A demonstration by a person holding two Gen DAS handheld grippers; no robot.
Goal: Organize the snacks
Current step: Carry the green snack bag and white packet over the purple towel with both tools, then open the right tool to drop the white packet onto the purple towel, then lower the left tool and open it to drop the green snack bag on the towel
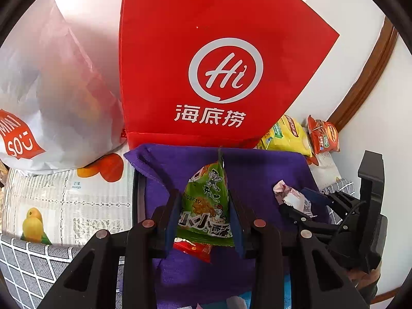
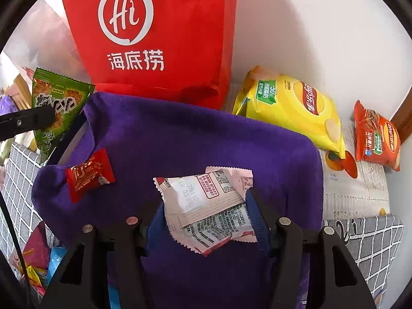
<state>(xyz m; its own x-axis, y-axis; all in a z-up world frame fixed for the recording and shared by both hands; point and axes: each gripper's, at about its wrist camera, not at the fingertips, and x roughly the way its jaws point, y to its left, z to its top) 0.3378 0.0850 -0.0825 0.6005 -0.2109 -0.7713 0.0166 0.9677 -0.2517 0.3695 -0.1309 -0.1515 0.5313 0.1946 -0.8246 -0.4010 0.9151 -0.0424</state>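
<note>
My left gripper (image 1: pixel 204 206) is shut on a green snack packet (image 1: pixel 206 206) and holds it upright above a purple cloth (image 1: pixel 257 180). The packet also shows in the right wrist view (image 2: pixel 56 110). My right gripper (image 2: pixel 206 206) is shut on white and pink sachets (image 2: pixel 208 203) over the purple cloth (image 2: pixel 193 139); it also shows in the left wrist view (image 1: pixel 296 200). A small red candy packet (image 2: pixel 88 173) lies on the cloth to the left, and shows under the green packet in the left wrist view (image 1: pixel 195 249).
A red Haidilao bag (image 1: pixel 206 64) stands behind the cloth, with a white Miniso bag (image 1: pixel 51 103) to its left. A yellow chip bag (image 2: pixel 296 110) and an orange chip bag (image 2: pixel 376 136) lie at the right by the wall. More snacks (image 2: pixel 36 265) lie at the lower left.
</note>
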